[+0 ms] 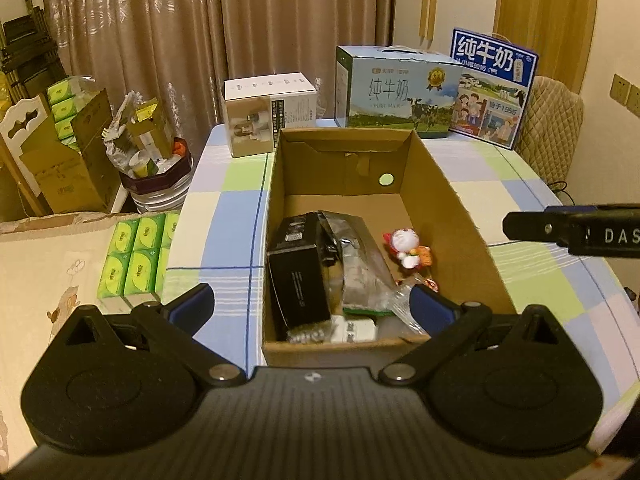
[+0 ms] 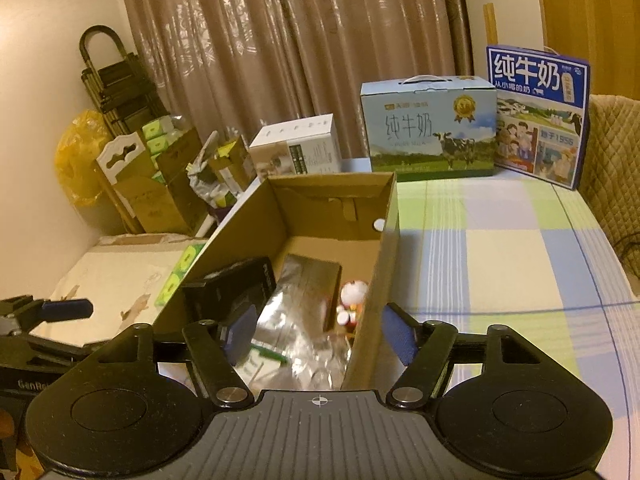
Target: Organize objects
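Observation:
An open cardboard box (image 1: 448, 200) stands on the checked tablecloth; it also shows in the right wrist view (image 2: 384, 264). Inside lie a black box (image 1: 296, 276), a silver foil bag (image 1: 360, 264), a small red and white cat toy (image 1: 406, 250), a white item and clear plastic. My left gripper (image 1: 312, 308) is open and empty above the box's near end. My right gripper (image 2: 318, 336) is open and empty, with its jaws astride the box's right wall. In the right wrist view I see the black box (image 2: 232, 292), foil bag (image 2: 296, 320) and toy (image 2: 352, 300).
Two milk cartons (image 1: 400, 88) (image 1: 492, 88) and a white carton (image 1: 272, 114) stand at the table's far edge. Green tissue packs (image 1: 136, 256), a full bin (image 1: 156, 168) and cardboard boxes (image 1: 68, 160) are at the left. A padded chair (image 1: 552, 124) is at the far right.

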Tool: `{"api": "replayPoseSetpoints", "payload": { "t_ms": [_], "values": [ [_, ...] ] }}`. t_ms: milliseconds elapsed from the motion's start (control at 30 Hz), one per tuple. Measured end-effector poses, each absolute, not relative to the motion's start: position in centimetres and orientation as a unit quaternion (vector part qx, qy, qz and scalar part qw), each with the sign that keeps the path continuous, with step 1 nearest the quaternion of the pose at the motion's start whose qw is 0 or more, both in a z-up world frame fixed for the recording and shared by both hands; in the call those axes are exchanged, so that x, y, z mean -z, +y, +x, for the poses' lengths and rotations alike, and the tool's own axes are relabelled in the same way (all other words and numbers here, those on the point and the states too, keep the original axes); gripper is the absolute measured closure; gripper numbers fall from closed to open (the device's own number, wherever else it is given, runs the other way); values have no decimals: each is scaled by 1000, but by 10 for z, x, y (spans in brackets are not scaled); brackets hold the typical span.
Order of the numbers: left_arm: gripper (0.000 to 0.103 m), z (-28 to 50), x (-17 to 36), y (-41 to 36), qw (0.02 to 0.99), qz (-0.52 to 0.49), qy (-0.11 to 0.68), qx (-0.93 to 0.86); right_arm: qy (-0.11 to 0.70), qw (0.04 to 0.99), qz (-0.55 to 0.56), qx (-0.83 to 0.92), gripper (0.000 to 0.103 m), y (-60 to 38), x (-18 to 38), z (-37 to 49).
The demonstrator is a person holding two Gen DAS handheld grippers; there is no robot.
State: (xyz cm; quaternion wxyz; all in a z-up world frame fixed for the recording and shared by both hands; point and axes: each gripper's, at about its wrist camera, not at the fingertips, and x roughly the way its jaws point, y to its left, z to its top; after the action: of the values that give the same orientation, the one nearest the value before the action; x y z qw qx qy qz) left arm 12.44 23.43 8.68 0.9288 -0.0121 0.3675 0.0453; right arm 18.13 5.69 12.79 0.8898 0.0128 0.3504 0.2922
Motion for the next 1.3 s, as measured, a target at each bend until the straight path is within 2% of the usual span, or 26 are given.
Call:
{"api": "replayPoseSetpoints", "payload": {
  "t_ms": [600, 1300],
  "values": [
    [1, 44, -96, 212, 927, -64, 366, -47, 364, 891, -16, -270, 26, 26, -110, 86],
    [1, -6, -75, 189, 922, -60, 377, -58, 385, 887, -18, -255, 24, 20, -94, 54]
  ]
}}
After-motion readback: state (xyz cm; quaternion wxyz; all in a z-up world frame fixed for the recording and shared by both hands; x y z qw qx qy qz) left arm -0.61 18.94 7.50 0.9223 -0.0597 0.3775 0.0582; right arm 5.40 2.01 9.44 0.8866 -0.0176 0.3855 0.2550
